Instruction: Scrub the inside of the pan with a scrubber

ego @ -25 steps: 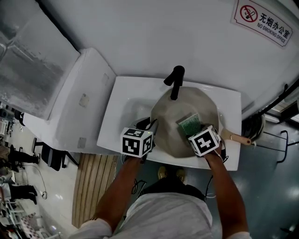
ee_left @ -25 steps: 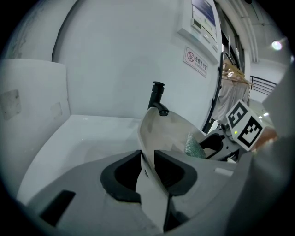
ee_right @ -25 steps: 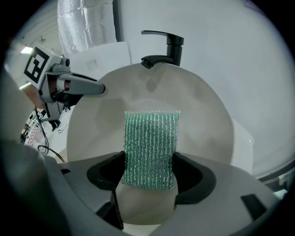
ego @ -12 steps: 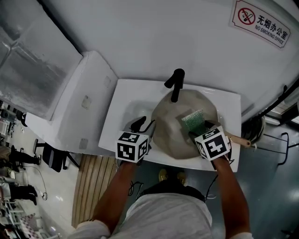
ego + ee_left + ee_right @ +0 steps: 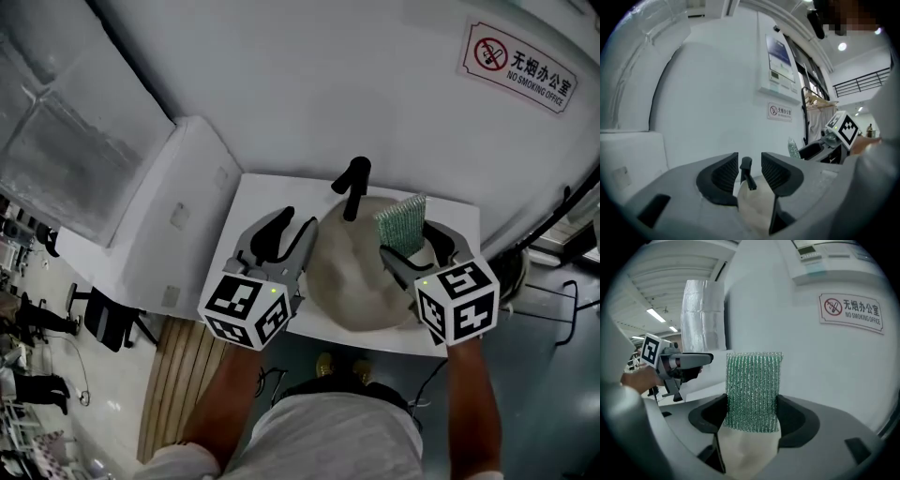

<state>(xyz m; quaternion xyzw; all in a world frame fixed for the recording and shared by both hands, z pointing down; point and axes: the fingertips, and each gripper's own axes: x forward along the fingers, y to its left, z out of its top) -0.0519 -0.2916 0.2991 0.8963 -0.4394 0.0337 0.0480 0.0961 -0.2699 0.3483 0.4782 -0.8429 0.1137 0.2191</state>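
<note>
A beige pan lies in the white sink under the black faucet. My left gripper hangs above the pan's left side. Its jaws have just been opening and stand open with nothing between them. In the left gripper view the faucet and the pan show beyond the left gripper. My right gripper is raised over the pan's right side, shut on a green scrubber. The scrubber stands upright in the right gripper, above the pan.
A white cabinet adjoins the sink on the left. The white wall behind carries a no-smoking sign. A wooden slat mat lies on the floor at lower left. The pan's handle is hidden behind the right marker cube.
Both grippers have risen well above the sink. The left gripper has come away from the pan's left rim and its jaws have spread. The scrubber went up out of the pan with the right gripper.
</note>
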